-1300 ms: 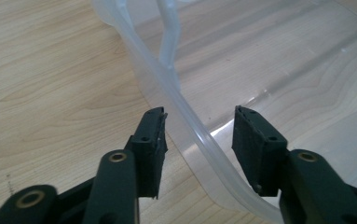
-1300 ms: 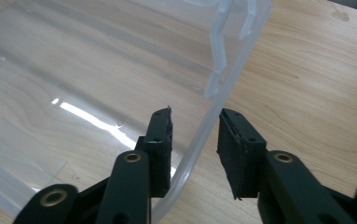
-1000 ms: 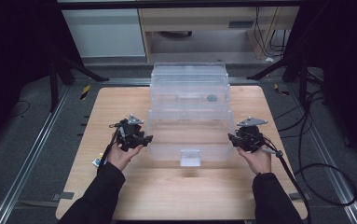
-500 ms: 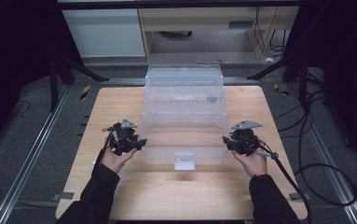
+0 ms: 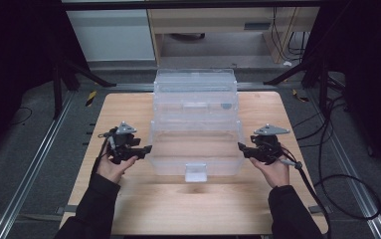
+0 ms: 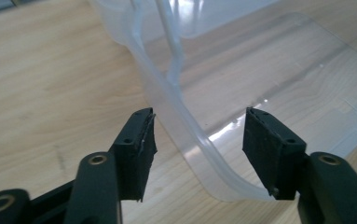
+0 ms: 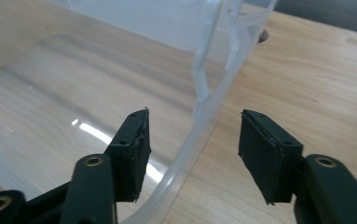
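Observation:
A clear plastic box (image 5: 195,94) stands at the middle of the wooden table (image 5: 128,107). Its clear hinged lid (image 5: 195,149) lies open toward me, with a latch tab (image 5: 196,172) at its front edge. My left gripper (image 5: 145,148) is at the lid's left edge and my right gripper (image 5: 240,147) at its right edge. In the left gripper view the gripper (image 6: 197,140) is open, and the lid's rim (image 6: 185,135) runs between the jaws. In the right gripper view the gripper (image 7: 192,140) is open too, with the lid's rim (image 7: 204,116) between the jaws.
A small dark object (image 5: 225,105) shows through the box's right side. Bare table lies in front of the lid and to both sides of the box. Metal rails (image 5: 39,159) flank the table, and cables (image 5: 337,174) trail on the floor at the right.
The lid's front edge with its latch has come a little lower and nearer to me. Both hands have shifted slightly with it, the left one outward. Both grippers stay open.

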`<state>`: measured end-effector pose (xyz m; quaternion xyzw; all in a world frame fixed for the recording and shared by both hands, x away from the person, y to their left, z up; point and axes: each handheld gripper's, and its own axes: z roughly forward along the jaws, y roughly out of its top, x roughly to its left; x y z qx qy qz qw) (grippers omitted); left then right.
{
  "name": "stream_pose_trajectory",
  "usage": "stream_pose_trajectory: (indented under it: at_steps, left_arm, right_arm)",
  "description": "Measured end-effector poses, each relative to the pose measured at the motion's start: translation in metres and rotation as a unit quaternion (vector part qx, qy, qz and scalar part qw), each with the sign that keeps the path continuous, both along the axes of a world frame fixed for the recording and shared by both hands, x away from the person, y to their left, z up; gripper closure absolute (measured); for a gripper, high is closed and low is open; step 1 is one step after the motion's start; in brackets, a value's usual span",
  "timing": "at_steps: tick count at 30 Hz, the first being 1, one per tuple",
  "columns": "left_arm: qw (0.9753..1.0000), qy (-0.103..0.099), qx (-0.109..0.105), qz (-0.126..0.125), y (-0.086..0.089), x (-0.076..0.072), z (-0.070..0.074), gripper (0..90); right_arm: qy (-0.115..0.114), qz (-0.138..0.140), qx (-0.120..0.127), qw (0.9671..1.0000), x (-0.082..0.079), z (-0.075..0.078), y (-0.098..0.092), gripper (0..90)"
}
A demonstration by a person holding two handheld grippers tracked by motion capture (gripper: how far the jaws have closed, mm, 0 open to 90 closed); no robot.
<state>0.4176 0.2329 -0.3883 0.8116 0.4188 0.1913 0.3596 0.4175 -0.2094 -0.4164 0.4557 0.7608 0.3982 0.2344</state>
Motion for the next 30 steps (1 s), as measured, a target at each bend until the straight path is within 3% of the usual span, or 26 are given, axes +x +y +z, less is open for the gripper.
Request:
stream_pose_trajectory:
  at_steps: [5, 7, 12, 15, 20, 27, 30]
  left_arm:
    - [0.9999, -0.011, -0.009, 0.009, 0.015, -0.008, 0.010, 36.3]
    - [0.9998, -0.010, -0.004, 0.019, 0.028, -0.013, 0.010, 34.3]
    - [0.9995, -0.006, 0.006, 0.032, 0.046, -0.022, 0.006, 29.9]
    - [0.9993, 0.003, 0.012, 0.035, 0.059, -0.026, 0.003, 28.2]
    - [0.9988, 0.032, 0.008, 0.036, 0.076, -0.028, -0.003, 29.2]
    - [0.9980, 0.044, 0.013, 0.045, 0.084, -0.031, -0.005, 28.3]
    - [0.9982, 0.036, 0.014, 0.046, 0.088, -0.031, -0.005, 28.2]
  right_arm:
    - [-0.011, -0.013, 0.009, 0.9998, -0.005, 0.006, -0.013, 32.7]
    - [-0.016, -0.026, -0.005, 0.9995, -0.011, 0.005, -0.026, 28.8]
    - [-0.001, -0.056, -0.003, 0.9984, -0.016, -0.003, -0.046, 22.1]
    - [0.005, -0.073, -0.017, 0.9972, -0.018, -0.008, -0.054, 20.6]
    - [0.014, -0.085, -0.025, 0.9960, -0.020, -0.017, -0.059, 18.5]
    - [0.030, -0.088, -0.039, 0.9949, -0.020, -0.024, -0.058, 17.2]
    - [0.028, -0.088, -0.039, 0.9949, -0.021, -0.025, -0.059, 17.1]
